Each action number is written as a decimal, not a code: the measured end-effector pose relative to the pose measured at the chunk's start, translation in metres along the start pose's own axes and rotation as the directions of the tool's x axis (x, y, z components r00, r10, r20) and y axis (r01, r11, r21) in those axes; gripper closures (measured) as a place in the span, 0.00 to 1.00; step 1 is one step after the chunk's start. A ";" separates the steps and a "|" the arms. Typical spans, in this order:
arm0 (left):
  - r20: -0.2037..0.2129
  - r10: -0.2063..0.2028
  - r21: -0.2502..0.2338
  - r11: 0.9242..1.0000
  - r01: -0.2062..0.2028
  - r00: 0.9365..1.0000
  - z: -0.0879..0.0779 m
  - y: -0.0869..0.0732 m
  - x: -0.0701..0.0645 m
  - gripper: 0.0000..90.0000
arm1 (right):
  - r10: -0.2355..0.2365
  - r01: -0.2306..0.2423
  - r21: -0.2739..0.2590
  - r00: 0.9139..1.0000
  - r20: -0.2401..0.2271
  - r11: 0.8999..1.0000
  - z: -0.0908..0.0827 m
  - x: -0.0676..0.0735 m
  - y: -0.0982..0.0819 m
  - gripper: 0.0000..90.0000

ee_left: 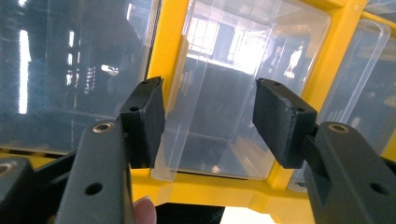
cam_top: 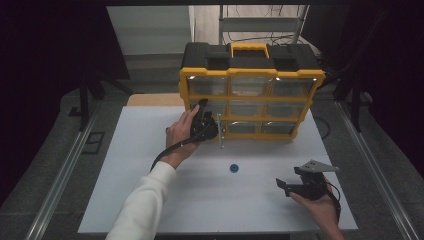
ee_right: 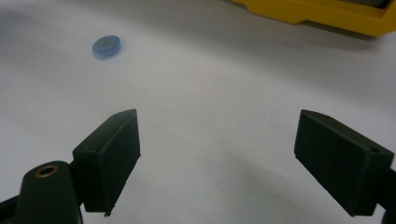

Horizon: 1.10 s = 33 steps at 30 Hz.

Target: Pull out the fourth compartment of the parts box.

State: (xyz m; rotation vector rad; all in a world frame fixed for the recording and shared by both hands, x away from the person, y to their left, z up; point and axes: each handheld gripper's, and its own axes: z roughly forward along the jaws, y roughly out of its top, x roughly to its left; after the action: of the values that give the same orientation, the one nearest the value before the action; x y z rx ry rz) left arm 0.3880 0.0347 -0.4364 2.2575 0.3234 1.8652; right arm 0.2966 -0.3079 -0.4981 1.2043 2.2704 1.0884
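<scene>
The left gripper (cam_top: 206, 121) is pressing up against the lower-left part of the yellow organizer (cam_top: 251, 90), at the front of a clear drawer (ee_left: 224, 93). In the left gripper view its jaws are standing partly apart on either side of the drawer's projecting front; the left pad (ee_left: 144, 121) is lying close against the plastic edge, while the right pad is standing clear of it, so no firm grip is showing. The drawer's inside is blurring into glare and reflections, and its contents are hard to make out. A fingertip is peeking in at the bottom edge. The right gripper (cam_top: 300, 186) is hovering wide open and empty over the white table (cam_top: 150, 165), with a small blue disc (ee_right: 107, 45) lying well apart from it.
</scene>
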 end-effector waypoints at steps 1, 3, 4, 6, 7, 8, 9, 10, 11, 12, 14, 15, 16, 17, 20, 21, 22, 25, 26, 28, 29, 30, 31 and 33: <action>-0.002 0.001 0.002 1.000 -0.001 1.000 0.000 0.000 0.000 0.50 | 0.000 0.000 0.001 1.000 0.000 1.000 0.000 0.000 0.000 0.16; -0.008 0.004 0.002 1.000 -0.004 1.000 0.000 0.000 0.000 0.51 | -0.001 0.001 0.002 1.000 0.000 1.000 0.000 0.000 0.000 0.16; -0.011 0.006 0.004 1.000 -0.006 1.000 0.000 0.000 0.000 0.52 | -0.002 0.002 0.002 1.000 0.001 1.000 0.000 0.000 0.000 0.16; -0.018 0.009 0.001 1.000 -0.009 1.000 0.000 0.000 0.000 0.54 | -0.002 0.002 0.002 1.000 -0.001 1.000 0.000 0.000 0.000 0.16; -0.020 0.011 0.001 1.000 -0.011 1.000 0.000 0.000 0.000 0.55 | -0.002 0.002 0.002 1.000 0.001 1.000 0.000 0.000 0.000 0.16; -0.024 0.015 0.002 1.000 -0.015 1.000 0.000 0.000 0.001 0.57 | -0.002 0.002 0.002 1.000 0.001 1.000 0.000 0.000 0.000 0.17; -0.028 0.020 0.002 1.000 -0.020 0.999 0.000 0.000 0.001 0.58 | -0.002 0.001 0.002 1.000 0.001 1.000 0.000 0.000 0.000 0.16; -0.033 0.024 0.004 1.000 -0.023 0.999 0.000 0.000 0.001 0.60 | -0.002 0.002 0.002 1.000 0.000 1.000 0.000 0.000 0.000 0.16; -0.036 0.025 0.006 1.000 -0.025 0.999 0.000 0.000 0.001 0.61 | -0.004 0.004 0.003 1.000 0.001 1.000 0.001 0.000 0.000 0.17; -0.040 0.027 0.008 1.000 -0.027 0.999 0.000 0.000 0.001 0.62 | -0.005 0.005 0.003 1.000 0.001 1.000 0.001 0.000 0.000 0.17; -0.045 0.027 0.011 1.000 -0.026 0.999 0.000 0.000 0.001 0.64 | -0.005 0.005 0.003 1.000 0.001 1.000 0.001 0.000 0.000 0.17; -0.046 0.028 0.014 1.000 -0.028 0.999 -0.001 0.001 0.001 0.65 | -0.003 0.003 0.002 1.000 0.001 1.000 0.001 0.000 0.000 0.17; -0.048 0.027 0.013 1.000 -0.026 0.998 0.000 0.001 0.001 0.66 | -0.003 0.003 0.002 1.000 0.003 1.000 0.000 0.000 0.000 0.17; -0.050 0.024 0.012 1.000 -0.023 0.998 0.000 0.001 0.001 0.66 | -0.003 0.003 0.002 1.000 0.003 1.000 0.000 0.000 0.000 0.17; -0.059 0.023 0.012 1.000 -0.022 0.998 0.000 0.001 0.002 0.69 | -0.006 0.006 0.003 1.000 -0.001 1.000 0.001 0.000 0.000 0.17; -0.057 0.018 0.015 1.000 -0.017 0.998 -0.001 0.001 0.002 0.71 | -0.006 0.006 0.004 1.000 -0.001 1.000 0.001 0.000 0.000 0.17; -0.059 0.019 0.015 1.000 -0.018 0.998 -0.001 0.001 0.003 0.72 | -0.006 0.006 0.004 1.000 -0.001 1.000 0.001 0.000 0.000 0.17; -0.061 0.005 0.009 1.000 -0.004 0.998 -0.001 0.001 0.004 0.76 | -0.005 0.005 0.003 1.000 0.000 1.000 0.001 0.000 0.000 0.17; -0.057 -0.004 0.010 1.000 0.004 0.998 -0.001 0.001 0.005 0.77 | -0.005 0.005 0.004 1.000 0.000 1.000 0.001 0.000 0.000 0.17; -0.055 -0.011 0.008 1.000 0.012 0.998 -0.001 0.001 0.006 0.78 | -0.005 0.005 0.007 1.000 -0.003 1.000 0.001 0.000 0.000 0.17; -0.056 -0.011 0.008 1.000 0.012 0.998 -0.001 0.001 0.006 0.78 | -0.006 0.006 0.008 1.000 -0.004 1.000 0.001 0.000 0.000 0.17; -0.056 -0.013 0.009 1.000 0.014 0.998 -0.001 0.001 0.006 0.79 | -0.005 0.005 0.009 1.000 -0.004 1.000 0.001 0.000 0.000 0.17; -0.054 -0.015 0.008 1.000 0.015 0.998 -0.001 0.001 0.006 0.79 | -0.006 0.006 0.009 1.000 -0.003 1.000 0.001 0.000 0.000 0.17; -0.053 -0.015 0.005 1.000 0.015 0.998 -0.002 0.001 0.006 0.79 | -0.004 0.004 0.008 1.000 -0.003 1.000 0.001 0.000 0.000 0.17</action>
State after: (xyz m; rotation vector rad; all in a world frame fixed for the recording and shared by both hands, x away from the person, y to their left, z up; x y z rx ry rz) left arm 0.3876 0.0359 -0.4304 2.2058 0.3537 1.9219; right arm 0.2970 -0.3077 -0.4990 1.2020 2.2806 1.0818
